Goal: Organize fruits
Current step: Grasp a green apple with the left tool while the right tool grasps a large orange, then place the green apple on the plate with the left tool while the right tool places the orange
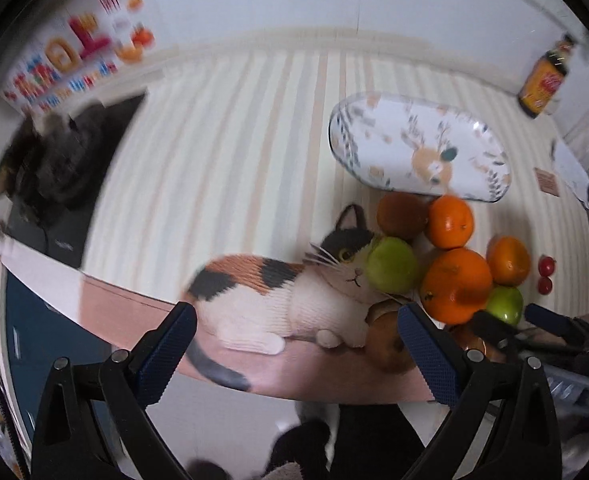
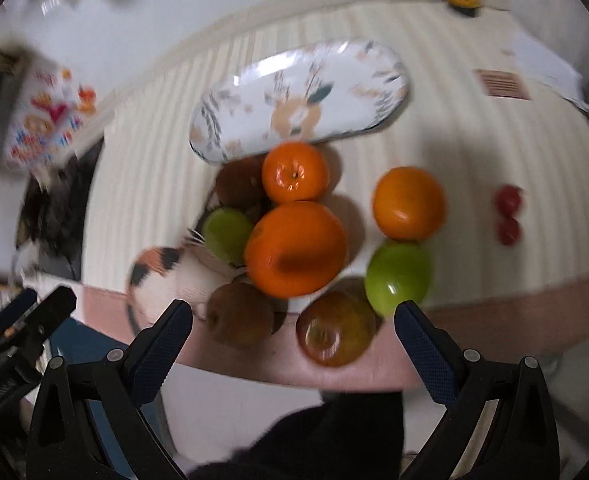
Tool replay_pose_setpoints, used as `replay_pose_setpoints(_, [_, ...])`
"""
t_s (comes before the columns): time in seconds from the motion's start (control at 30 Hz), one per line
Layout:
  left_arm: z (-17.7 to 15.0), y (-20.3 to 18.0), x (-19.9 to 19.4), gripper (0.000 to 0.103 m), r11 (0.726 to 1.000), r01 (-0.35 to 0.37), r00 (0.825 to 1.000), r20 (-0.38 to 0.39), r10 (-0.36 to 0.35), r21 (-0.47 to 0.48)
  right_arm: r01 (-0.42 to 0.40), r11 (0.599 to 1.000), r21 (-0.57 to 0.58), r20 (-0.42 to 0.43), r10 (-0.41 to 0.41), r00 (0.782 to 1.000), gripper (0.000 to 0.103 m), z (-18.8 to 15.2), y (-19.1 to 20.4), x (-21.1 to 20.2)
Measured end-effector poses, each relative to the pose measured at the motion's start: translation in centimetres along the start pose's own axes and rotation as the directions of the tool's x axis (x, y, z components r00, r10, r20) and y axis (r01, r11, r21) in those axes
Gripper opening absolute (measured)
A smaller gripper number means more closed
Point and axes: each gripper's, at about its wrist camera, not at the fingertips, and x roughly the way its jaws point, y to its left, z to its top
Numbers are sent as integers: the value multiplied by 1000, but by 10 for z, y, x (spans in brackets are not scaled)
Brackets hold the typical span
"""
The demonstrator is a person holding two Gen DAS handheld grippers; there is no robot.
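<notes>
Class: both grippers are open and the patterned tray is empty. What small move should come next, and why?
Probably ease the right gripper forward and down over the red-green apple at the table's near edge. Its jaws stand open and empty, that apple lies nearest between them, and the tray holds no fruit yet.

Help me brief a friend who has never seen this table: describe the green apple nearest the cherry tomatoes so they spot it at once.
Start at the oval floral tray on the striped tablecloth; the fruit pile sits in front of it. At the pile's right end, near the table edge, lies the green apple, just in front of a lone orange. The other green apple is wedged against the cat picture.
</notes>
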Motion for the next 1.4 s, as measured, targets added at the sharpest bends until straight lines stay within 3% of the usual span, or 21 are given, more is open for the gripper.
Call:
replay_pose_setpoints(0.13, [19,-9,40,102,998,47,989,-137,-52,-39,14,995,-96,-96,-23,995,98,20,10,40])
replay_pose_setpoints(0.23, [32,-13,58,102,994,79,977,-191,-92,-74,24,983,-180,-152,-52,987,98,25,19,60])
replay_pose_setpoints(0.37, [48,-21,78,101,986,130,956,-250,-153,-104,47,959,-280,-166,-97,981,86,30,26,78])
replay_pose_setpoints(0.63, [56,-49,119,80,970,231,898,-367,-243,-76,1,962,-273,-199,-58,978,86,32,22,81])
replay_pose_setpoints(0.77, [55,-58,138,55,952,293,866,-397,-304,-89,0,967,-254,-202,-53,978,86,34,18,80])
replay_pose_setpoints(0.8, [55,-59,141,54,946,308,862,-393,-321,-98,5,968,-251,-201,-57,978,86,35,18,79])
replay_pose_setpoints(0.9, [53,-60,136,54,951,303,874,-377,-306,-67,20,967,-253,-190,-70,979,86,35,22,77])
replay_pose_setpoints(0.97, [49,-52,128,54,969,248,907,-348,-236,-11,25,968,-248,-184,-73,980,85,35,23,76])
replay_pose_setpoints(1.03, [46,-37,122,54,976,217,920,-337,-199,18,34,973,-230,-185,-78,980,84,35,22,73])
replay_pose_setpoints(1.13, [42,-16,121,55,979,204,917,-356,-182,24,36,976,-213,-180,-75,981,85,37,20,71])
replay_pose_setpoints(1.2, [42,-7,123,55,976,217,913,-351,-207,-11,26,983,-184,-180,-60,982,87,39,16,72])
replay_pose_setpoints(1.4, [44,-5,121,54,980,198,926,-327,-189,-3,21,988,-155,-189,-51,981,89,42,11,76])
